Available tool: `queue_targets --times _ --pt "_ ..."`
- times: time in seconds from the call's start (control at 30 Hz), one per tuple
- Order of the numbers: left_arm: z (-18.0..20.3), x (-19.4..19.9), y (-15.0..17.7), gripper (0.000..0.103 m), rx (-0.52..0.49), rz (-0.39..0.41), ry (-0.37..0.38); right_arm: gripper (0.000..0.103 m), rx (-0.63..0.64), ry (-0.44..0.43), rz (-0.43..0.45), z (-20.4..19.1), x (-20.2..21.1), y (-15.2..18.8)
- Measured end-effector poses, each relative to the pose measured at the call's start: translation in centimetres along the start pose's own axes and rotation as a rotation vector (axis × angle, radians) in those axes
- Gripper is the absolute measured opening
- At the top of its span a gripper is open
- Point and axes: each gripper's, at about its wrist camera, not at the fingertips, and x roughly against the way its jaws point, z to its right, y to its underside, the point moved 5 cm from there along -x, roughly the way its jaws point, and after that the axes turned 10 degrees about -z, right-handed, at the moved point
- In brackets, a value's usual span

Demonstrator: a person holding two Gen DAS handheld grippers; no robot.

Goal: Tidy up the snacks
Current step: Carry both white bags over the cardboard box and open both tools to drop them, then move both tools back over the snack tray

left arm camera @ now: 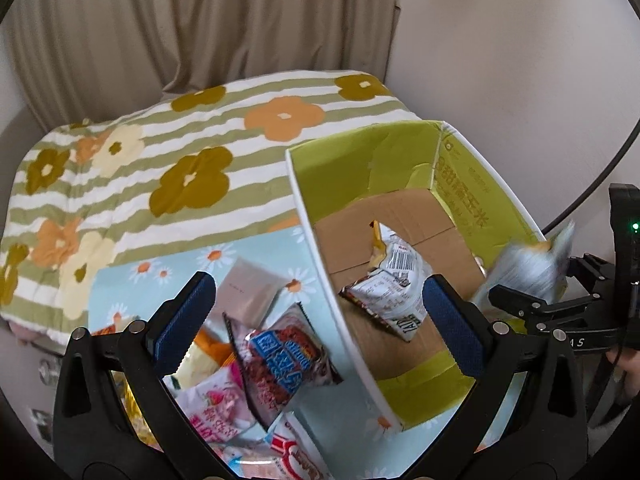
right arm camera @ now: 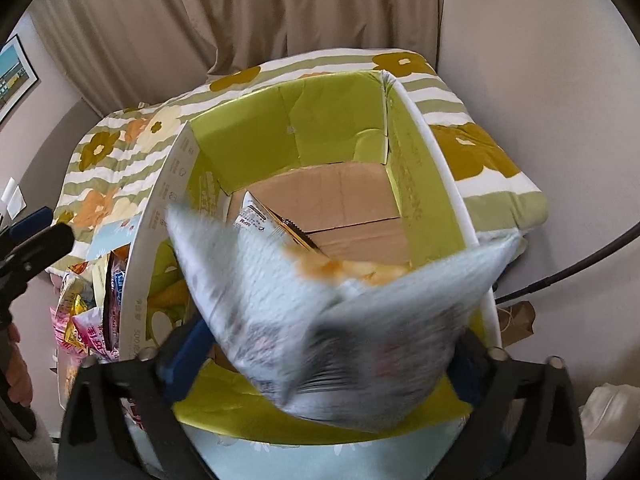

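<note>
A cardboard box (left arm camera: 303,208) with green inner walls and a white rim stands on a blue daisy mat (left arm camera: 132,280). One white snack packet (left arm camera: 394,280) lies on its brown floor. My left gripper (left arm camera: 320,320) is open above the box's left wall, and its pads touch nothing. Below it is a pile of snack packets (left arm camera: 280,352) on the mat. My right gripper (right arm camera: 328,360) hovers over the box's near edge, jaws wide. A blurred silvery-white bag (right arm camera: 320,312) sits loose between them. The same bag (left arm camera: 532,268) shows at the right of the left wrist view.
The box and mat rest on a green-striped floral quilt (left arm camera: 160,140). Beige curtains (left arm camera: 240,20) and a pale wall stand behind it. A black cable (right arm camera: 580,268) curves past on the right, near a brown paper scrap (right arm camera: 520,320). My left gripper (right arm camera: 36,236) shows at the left edge.
</note>
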Motion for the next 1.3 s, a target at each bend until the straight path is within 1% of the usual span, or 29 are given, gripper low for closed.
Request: queue_targets --times 0.1,0.17,0.23,0.33,0.5,0.73,0.8,0.97,1.03,1.2,1.3 --pt "-0.5 0.3 0.9 0.103 0.021 -0.002 -0.008 0.102 0.008 0.008 0.006 0.2 0.1 0.2" --pt "-0.8 0.6 1.6 0.103 0.036 -0.004 -0.015 0.102 0.001 -0.007 0.022 0.4 0.5 0.4" --pt "-1.3 0.9 2.4 0.103 0.05 -0.006 -0.027 0.102 0.001 -0.006 0.028 0.4 0.9 0.6" --pt "-1.9 1.7 3.7 0.103 0.073 -0.002 -0.038 0.102 0.021 0.001 0.04 0.3 1.8 0.7" --pt "-3.4 4.5 5.8 0.103 0.127 0.034 -0.063 0.102 0.06 -0.025 0.105 -0.8 4.5 1.0" --pt "-6.3 9.2 8.0 0.103 0.218 0.087 -0.131 0.102 0.126 -0.072 0.172 -3.2 7.4 0.3" --pt "-7.5 10.7 8.8 0.103 0.25 0.099 -0.162 0.102 0.156 -0.092 0.183 -4.1 8.1 0.0" --pt "-11.2 13.5 11.5 0.103 0.33 0.099 -0.24 0.102 0.242 -0.146 0.216 -7.7 9.4 0.2" --pt "-12.6 14.4 12.7 0.103 0.362 0.099 -0.254 0.102 0.28 -0.17 0.226 -9.4 9.8 0.6" --pt "-15.8 16.0 15.4 0.103 0.417 0.102 -0.286 0.102 0.324 -0.18 0.245 -13.1 10.0 1.9" --pt "-17.9 16.4 17.1 0.103 0.433 0.094 -0.278 0.102 0.349 -0.202 0.233 -15.6 9.4 3.3"
